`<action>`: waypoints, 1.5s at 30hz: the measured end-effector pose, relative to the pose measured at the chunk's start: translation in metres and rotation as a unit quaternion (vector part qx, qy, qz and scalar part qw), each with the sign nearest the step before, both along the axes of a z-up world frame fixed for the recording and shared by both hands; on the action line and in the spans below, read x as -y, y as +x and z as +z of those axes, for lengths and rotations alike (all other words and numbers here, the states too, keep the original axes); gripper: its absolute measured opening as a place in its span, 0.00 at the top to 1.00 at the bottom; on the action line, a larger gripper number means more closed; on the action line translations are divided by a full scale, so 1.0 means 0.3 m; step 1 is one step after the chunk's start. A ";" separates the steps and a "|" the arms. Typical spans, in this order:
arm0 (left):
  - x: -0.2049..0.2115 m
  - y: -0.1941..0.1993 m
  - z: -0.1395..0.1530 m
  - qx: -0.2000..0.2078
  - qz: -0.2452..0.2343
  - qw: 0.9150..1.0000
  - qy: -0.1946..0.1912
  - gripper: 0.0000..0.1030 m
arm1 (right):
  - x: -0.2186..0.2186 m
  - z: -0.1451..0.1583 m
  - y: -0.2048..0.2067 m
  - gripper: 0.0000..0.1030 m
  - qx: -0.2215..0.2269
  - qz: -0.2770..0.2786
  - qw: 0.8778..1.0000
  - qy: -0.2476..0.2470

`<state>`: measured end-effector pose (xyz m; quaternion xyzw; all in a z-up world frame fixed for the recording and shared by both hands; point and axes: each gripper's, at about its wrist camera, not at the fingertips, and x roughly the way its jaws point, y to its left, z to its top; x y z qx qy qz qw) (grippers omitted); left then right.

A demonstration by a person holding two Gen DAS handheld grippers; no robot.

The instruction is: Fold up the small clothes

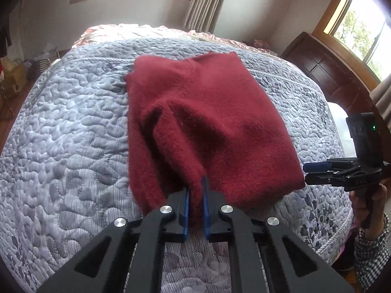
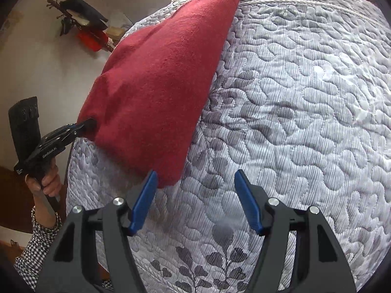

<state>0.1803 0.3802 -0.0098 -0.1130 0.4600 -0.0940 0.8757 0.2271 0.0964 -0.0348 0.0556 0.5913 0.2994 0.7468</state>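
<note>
Cloth (image 1: 195, 122), red and fleecy, lies folded on my quilt (image 1: 68, 134), filling centre to 12 o'clock. My left gripper (image 1: 195, 190) pinches its near edge at 6 o'clock, jaws closed on the fabric. My right gripper (image 2: 195, 178) hangs at its corner, jaws spread wide, holding nothing.

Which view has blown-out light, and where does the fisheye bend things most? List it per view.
Left wrist view: both windows are overexposed, the quilt bulges into a dome, and the red garment looks slightly soft near the left gripper. Right wrist view: even light, no glare, strong curving toward the edges, dark vignette corners, and slight blur around the right gripper.
</note>
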 end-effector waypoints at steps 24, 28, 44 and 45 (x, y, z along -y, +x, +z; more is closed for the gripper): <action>-0.168 -0.013 -0.076 -0.018 0.036 0.995 -0.090 0.74 | -0.135 -0.028 0.007 0.82 -0.033 0.033 0.997 0.065; -0.166 -0.010 -0.102 -0.023 0.039 0.996 -0.083 0.74 | -0.133 -0.052 -0.019 0.83 -0.022 0.044 0.999 0.024; -0.206 0.220 0.161 0.026 0.065 0.997 -0.027 0.23 | -0.069 0.092 0.145 0.48 0.036 0.009 0.999 0.027; -0.205 0.271 0.151 0.018 0.068 0.997 -0.021 0.23 | -0.068 0.089 0.167 0.48 0.037 0.003 0.999 0.027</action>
